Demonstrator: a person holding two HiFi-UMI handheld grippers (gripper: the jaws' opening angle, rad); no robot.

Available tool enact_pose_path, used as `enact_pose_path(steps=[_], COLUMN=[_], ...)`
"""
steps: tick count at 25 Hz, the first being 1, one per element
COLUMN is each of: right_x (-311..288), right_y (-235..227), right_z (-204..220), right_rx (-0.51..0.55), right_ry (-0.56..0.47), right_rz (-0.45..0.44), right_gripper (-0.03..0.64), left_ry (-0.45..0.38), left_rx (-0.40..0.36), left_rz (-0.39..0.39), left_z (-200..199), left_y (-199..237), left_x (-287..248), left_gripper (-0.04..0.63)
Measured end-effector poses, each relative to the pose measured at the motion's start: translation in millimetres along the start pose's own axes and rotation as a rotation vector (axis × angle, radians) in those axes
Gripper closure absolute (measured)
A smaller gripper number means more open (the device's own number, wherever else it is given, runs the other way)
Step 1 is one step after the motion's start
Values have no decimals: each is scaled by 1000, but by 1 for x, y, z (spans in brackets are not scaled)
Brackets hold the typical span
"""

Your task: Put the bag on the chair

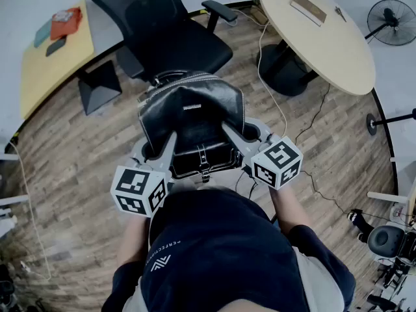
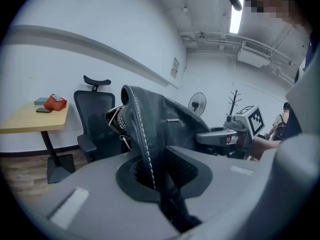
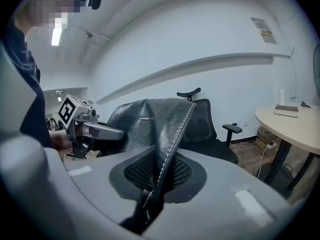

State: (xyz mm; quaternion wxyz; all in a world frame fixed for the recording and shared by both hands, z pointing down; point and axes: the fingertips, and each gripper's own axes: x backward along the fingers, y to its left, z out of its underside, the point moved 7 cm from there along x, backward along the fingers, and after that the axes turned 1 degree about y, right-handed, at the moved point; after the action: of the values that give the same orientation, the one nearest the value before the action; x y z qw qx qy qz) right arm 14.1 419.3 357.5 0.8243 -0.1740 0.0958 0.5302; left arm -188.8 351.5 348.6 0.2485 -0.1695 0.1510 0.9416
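A black leather bag (image 1: 192, 125) hangs in the air between my two grippers, just in front of the black office chair (image 1: 172, 38). My left gripper (image 1: 156, 149) is shut on the bag's left edge, whose stitched seam (image 2: 142, 149) runs between the jaws. My right gripper (image 1: 246, 138) is shut on the right edge of the bag (image 3: 167, 149). The chair (image 2: 97, 121) stands behind the bag in the left gripper view, and the chair (image 3: 210, 129) shows with its armrest in the right gripper view. Its seat (image 1: 188, 54) is bare.
A round light table (image 1: 325, 38) with a book stands at the right, cables on the floor beside its base. A yellow table (image 1: 49, 57) with small items is at the left. A fan (image 1: 392, 21) stands at the far right. The floor is wood planks.
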Motion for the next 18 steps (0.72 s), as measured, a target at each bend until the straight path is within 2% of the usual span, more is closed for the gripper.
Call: enact_pose_path(steps=[6, 11, 18], right_x=[26, 35, 31], right_y=[-1, -7, -9], right_z=[15, 20, 29], right_rx=[-30, -15, -19], right_ry=[15, 22, 41], right_rz=[-16, -51, -80], right_gripper=[572, 571, 571], left_ry=[19, 7, 21], left_rx=[11, 24, 42], left_rz=[-13, -52, -85], left_z=[11, 19, 30], left_y=[-29, -45, -47], left_x=[2, 3, 2], left_gripper=[541, 540, 540])
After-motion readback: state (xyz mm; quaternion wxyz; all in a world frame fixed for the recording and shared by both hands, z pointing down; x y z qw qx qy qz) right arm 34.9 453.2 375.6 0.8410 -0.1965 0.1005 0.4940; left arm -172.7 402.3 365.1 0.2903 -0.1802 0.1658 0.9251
